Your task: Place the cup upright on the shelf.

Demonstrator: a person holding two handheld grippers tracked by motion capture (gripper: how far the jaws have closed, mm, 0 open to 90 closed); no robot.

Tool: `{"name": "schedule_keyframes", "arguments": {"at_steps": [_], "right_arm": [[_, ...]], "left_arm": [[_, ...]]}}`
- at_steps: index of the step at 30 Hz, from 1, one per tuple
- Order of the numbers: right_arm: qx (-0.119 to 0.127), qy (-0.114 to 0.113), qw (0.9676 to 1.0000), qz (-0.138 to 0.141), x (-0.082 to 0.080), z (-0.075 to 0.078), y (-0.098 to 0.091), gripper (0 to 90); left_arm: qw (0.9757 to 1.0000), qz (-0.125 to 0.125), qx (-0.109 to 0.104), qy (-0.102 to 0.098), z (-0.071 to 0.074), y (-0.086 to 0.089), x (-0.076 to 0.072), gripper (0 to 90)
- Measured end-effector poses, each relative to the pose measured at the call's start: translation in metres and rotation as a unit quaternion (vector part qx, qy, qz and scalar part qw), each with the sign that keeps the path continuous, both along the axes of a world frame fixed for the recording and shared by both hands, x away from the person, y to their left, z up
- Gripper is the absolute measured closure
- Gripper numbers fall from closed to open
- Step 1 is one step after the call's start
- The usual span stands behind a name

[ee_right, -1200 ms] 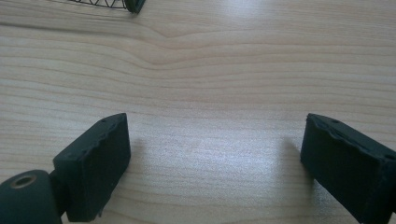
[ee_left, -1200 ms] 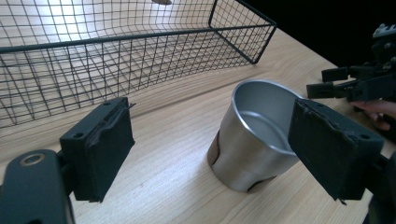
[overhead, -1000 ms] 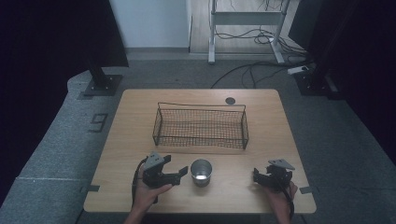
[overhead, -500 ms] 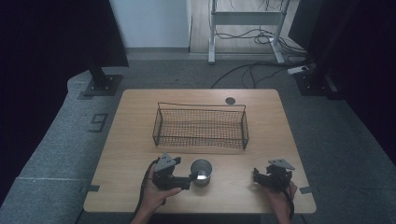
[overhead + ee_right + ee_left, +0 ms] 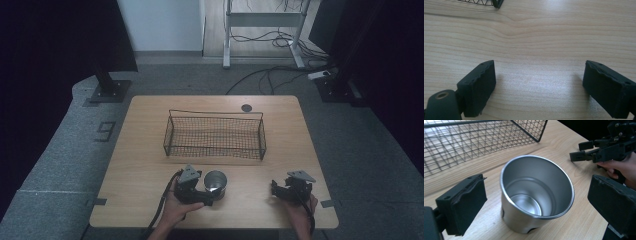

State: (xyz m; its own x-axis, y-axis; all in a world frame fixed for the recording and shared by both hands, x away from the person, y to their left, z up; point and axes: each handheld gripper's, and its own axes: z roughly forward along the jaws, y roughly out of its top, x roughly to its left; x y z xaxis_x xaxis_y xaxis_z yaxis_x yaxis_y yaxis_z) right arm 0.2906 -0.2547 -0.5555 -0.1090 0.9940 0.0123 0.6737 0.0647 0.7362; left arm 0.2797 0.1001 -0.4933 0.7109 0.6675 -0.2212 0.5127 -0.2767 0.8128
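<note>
A shiny steel cup stands upright and empty on the wooden table, in front of the wire basket. My left gripper has come up to it from the left. Its jaws have just been opening and now stand wide, one on each side of the cup, with the pads clear of its wall. My right gripper rests open near the front right of the table, with bare wood between its fingers. It also appears in the left gripper view, beyond the cup.
The black mesh basket is empty and sits mid-table; its corner lies just ahead of the right gripper. A round grommet marks the table's far edge. Dark stands and cables occupy the floor behind.
My left gripper has slid right towards the cup and its jaws have spread, so the cup now stands between them. The right gripper has stayed put.
</note>
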Motion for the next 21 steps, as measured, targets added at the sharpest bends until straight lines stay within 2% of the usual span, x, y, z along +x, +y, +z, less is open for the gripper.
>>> {"name": "schedule_keyframes", "arguments": {"at_steps": [3, 6, 14, 21], "right_arm": [[0.000, 0.000, 1.0000, 0.000, 0.000, 0.000, 0.000, 11.6], [0.000, 0.000, 1.0000, 0.000, 0.000, 0.000, 0.000, 11.6], [0.000, 0.000, 1.0000, 0.000, 0.000, 0.000, 0.000, 11.6], [0.000, 0.000, 1.0000, 0.000, 0.000, 0.000, 0.000, 11.6]], "left_arm": [[1.0000, 0.002, 0.005, 0.000, -0.002, -0.003, 0.001, 1.5], [0.9999, 0.014, 0.008, 0.003, -0.004, -0.006, 0.003, 0.3], [0.9999, 0.006, 0.016, 0.001, -0.011, -0.018, 0.003, 0.2], [0.9995, 0.014, 0.029, -0.001, -0.019, -0.026, 0.006, 2.6]]}}
